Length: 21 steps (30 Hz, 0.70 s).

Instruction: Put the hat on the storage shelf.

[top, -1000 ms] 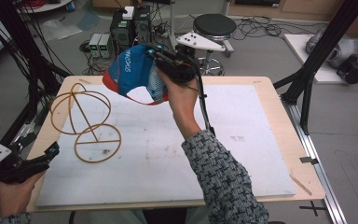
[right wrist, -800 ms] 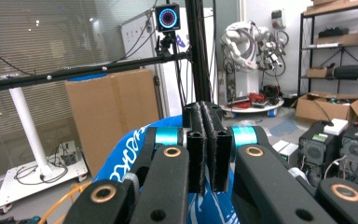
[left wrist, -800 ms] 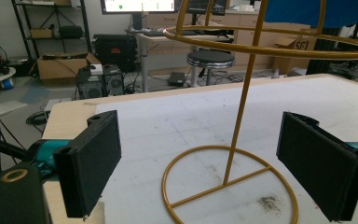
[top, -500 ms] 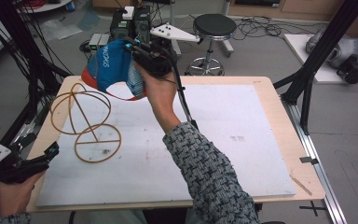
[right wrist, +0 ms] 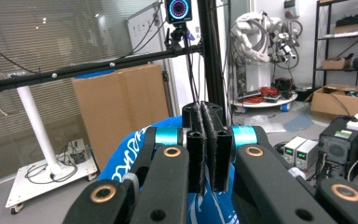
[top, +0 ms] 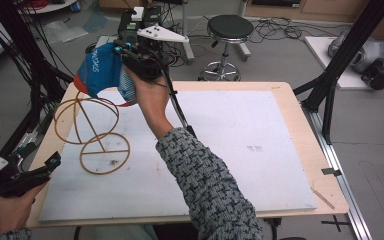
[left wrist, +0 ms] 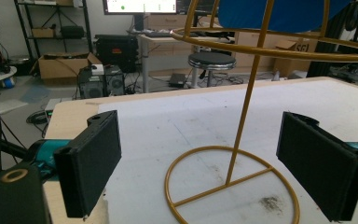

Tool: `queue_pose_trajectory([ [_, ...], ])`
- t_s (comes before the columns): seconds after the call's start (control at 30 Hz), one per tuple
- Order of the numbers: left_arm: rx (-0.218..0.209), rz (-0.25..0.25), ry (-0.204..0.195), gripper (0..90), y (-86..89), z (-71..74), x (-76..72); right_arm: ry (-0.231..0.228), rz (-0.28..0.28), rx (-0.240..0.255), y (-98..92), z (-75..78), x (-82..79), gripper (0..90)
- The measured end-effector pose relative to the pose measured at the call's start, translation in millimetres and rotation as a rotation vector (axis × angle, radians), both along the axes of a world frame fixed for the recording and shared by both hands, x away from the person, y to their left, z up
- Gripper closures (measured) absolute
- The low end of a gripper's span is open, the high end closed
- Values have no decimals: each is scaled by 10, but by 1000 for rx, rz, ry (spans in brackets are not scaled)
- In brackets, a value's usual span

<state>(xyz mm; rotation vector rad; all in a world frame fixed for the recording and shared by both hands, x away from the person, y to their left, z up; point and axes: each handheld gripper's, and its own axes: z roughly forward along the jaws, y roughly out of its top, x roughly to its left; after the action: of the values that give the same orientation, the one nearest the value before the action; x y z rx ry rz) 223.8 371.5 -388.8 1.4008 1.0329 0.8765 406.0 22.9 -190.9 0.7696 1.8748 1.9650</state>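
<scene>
A blue cap with red and white panels hangs in the air, and my right gripper is shut on its fabric. In the right gripper view the two pads press flat together with blue cloth spilling below them. The cap hovers just above the top ring of a gold wire hat stand that rests on the white board's left part. My left gripper rests at the table's near left corner, open; its jaws frame the stand's stem and round base, apart from both. The blue cap shows at the top there.
The white board covers a wooden table. Behind the table stand a round black stool and computer boxes on the floor. Black frame posts rise at the left and right table edges.
My right hand has carried the cap leftward and a little farther away, from beside the stand to over its top ring. The left gripper has stayed put.
</scene>
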Motion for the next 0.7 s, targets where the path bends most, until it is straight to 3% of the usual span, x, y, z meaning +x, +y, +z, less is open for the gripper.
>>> queue_pose_trajectory([
  [0.37,-9,8,-4,139,37,5,-14,21,50,4,168,-35,-31,884],
  [0.7,-9,11,-6,139,46,3,-17,12,143,-41,272,-28,-223,884],
])
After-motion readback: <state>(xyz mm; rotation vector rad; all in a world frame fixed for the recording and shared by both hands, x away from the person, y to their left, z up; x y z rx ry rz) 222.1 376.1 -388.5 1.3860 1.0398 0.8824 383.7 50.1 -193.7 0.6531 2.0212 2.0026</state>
